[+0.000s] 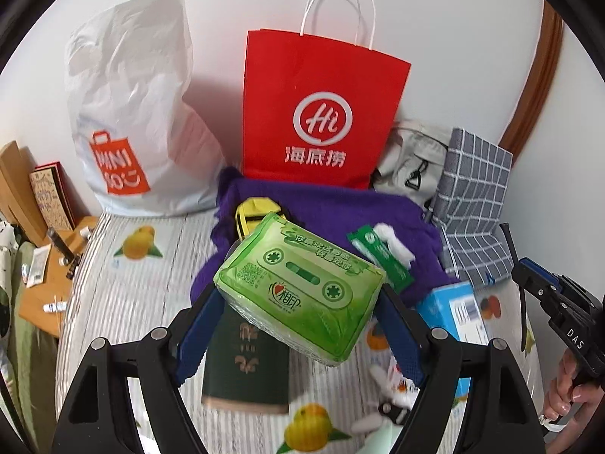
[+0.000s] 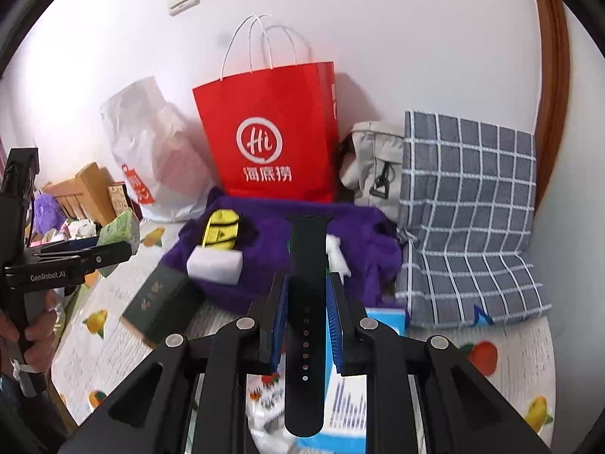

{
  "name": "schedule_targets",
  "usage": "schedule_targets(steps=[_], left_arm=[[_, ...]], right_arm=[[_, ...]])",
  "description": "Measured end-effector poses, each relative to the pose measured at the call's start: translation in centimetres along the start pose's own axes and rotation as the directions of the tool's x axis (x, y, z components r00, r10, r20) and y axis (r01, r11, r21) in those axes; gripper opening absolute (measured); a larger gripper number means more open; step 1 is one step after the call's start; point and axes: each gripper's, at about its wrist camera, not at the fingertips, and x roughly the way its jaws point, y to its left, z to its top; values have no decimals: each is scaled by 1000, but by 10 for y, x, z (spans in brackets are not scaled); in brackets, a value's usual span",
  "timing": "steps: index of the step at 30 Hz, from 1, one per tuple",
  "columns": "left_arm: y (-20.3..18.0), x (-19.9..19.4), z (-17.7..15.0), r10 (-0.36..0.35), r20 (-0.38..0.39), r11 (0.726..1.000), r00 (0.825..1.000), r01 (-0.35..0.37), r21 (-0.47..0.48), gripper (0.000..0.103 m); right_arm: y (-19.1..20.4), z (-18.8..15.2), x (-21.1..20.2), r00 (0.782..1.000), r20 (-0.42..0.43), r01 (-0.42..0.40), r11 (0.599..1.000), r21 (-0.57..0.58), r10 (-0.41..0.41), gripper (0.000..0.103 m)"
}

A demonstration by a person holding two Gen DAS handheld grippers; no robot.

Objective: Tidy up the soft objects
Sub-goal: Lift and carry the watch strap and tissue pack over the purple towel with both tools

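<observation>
Left hand-held gripper (image 1: pixel 298 302) spread wide and gripping, right hand-held gripper (image 2: pixel 306 295) clamped narrow

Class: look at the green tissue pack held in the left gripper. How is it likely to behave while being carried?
The green tissue pack probably squashes a little, since it looks like soft wrapped paper. Its glossy film may be slippery. It sits tilted in the left gripper, so it might twist.

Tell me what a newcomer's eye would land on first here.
The bright red paper bag standing against the white wall at the back. Then the green tissue pack clamped in the left gripper jaws, and the black rubber watch strap pinched upright in the right gripper.
</observation>
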Motion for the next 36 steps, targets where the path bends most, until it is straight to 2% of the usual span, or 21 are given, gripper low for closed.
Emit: schedule_targets(steps=[6, 14, 19, 25, 28, 29, 33, 36], left_arm=[[-3, 10, 26, 11, 22, 1000, 1000, -11, 11, 80], [1, 34, 50, -18, 13, 999, 1000, 18, -45, 80], [4, 55, 67, -10, 8, 998, 1000, 11, -69, 80], [10, 88, 71, -17, -8, 995, 1000, 16, -100, 80], [16, 107, 69, -24, -33, 993, 999, 20, -119, 80], [17, 114, 70, -15, -56, 993, 998, 8, -120, 80], [20, 120, 73, 21, -51, 994, 998, -26, -102, 80], [25, 130, 72, 17, -76, 994, 997, -25, -107, 80]], right_arm=[[0, 29, 21, 1000, 14, -20, 1000, -19, 20, 20], [-2, 57, 57, 998, 27, -53, 998, -30, 54, 20], [-6, 67, 82, 998, 17, -65, 998, -24, 66, 20], [-18, 61, 114, 997, -8, -73, 997, 5, 73, 20], [-23, 58, 132, 996, -55, -66, 998, 8, 67, 20], [-25, 58, 135, 996, -54, -63, 998, 13, 64, 20], [-27, 56, 148, 994, -84, -72, 997, 20, 74, 20], [-29, 50, 164, 986, -136, -91, 995, 32, 95, 20]])
